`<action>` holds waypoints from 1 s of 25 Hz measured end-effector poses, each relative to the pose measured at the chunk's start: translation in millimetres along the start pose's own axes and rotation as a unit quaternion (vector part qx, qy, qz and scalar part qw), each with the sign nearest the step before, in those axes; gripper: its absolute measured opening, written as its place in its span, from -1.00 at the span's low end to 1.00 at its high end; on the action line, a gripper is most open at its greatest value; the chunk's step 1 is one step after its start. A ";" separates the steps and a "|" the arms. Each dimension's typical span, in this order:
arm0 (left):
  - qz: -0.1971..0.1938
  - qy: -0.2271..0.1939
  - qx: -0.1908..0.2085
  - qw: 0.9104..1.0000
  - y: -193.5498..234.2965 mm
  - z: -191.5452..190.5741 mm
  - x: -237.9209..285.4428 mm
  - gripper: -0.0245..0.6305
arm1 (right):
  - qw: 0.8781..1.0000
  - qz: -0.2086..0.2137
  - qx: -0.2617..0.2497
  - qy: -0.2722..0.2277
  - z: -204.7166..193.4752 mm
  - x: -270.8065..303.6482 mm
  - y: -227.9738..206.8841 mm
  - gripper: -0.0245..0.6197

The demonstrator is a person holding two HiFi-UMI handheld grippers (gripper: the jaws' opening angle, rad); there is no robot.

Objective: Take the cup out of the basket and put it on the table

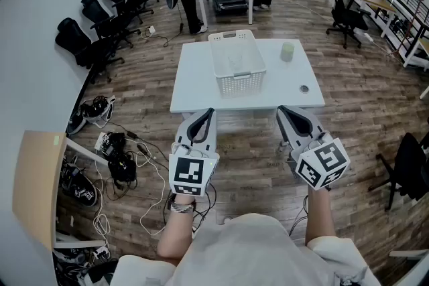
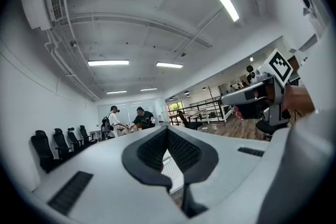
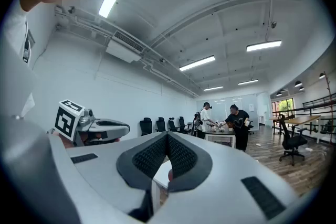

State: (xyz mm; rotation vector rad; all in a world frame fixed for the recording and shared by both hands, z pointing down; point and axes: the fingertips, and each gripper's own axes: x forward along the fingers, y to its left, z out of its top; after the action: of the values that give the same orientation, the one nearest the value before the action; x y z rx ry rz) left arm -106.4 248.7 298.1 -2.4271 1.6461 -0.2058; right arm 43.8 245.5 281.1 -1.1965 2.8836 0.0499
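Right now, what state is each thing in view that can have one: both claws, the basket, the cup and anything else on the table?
left claw: shut, empty, touching nothing.
right claw: shut, empty, touching nothing.
basket: upright on the table, top open; contents too faint to tell.
cup: upright on the table, outside the basket, to its right.
small round object: flat on the table, near its front right corner.

a white plastic lattice basket stands in the middle of the white square counter. a pale round cup stands on the counter to the basket's right, apart from it. a small dark disc lies nearer the right front corner. the left hand-held gripper and right hand-held gripper are before the near edge.
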 end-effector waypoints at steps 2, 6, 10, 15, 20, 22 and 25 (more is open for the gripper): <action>0.000 -0.001 0.000 1.000 -4.7 1.2 -0.2 -0.93 | 1.000 -0.001 0.000 0.001 -0.2 -3.8 -1.6 -0.88; -0.001 0.001 0.000 1.000 -11.6 2.5 1.3 -0.93 | 1.000 0.003 0.020 -0.007 3.3 -9.5 -4.5 -0.87; -0.002 0.004 -0.001 1.000 -23.1 5.3 3.4 -0.93 | 0.999 0.012 0.046 -0.025 9.9 -21.2 -10.6 -0.87; -0.001 0.007 -0.002 1.000 -46.0 9.0 6.7 -0.93 | 0.998 0.035 0.046 -0.013 5.8 -36.5 -18.9 -0.87; 0.007 0.015 -0.002 1.000 -64.7 4.8 10.8 -0.93 | 0.998 0.055 0.028 0.005 -6.2 -44.9 -26.2 -0.87; 0.007 0.019 -0.004 1.000 -68.4 1.5 15.8 -0.93 | 0.998 0.060 0.030 0.007 -9.2 -43.7 -31.1 -0.87; 0.005 0.024 -0.002 1.000 -67.8 -5.7 24.9 -0.93 | 0.997 0.063 0.036 0.009 -15.2 -37.8 -38.0 -0.87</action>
State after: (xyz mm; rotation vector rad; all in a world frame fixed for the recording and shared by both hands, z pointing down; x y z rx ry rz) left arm -37.4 249.5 320.3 -2.4357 1.6801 -0.2620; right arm 97.4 244.9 296.6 -1.0074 2.9453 -0.0622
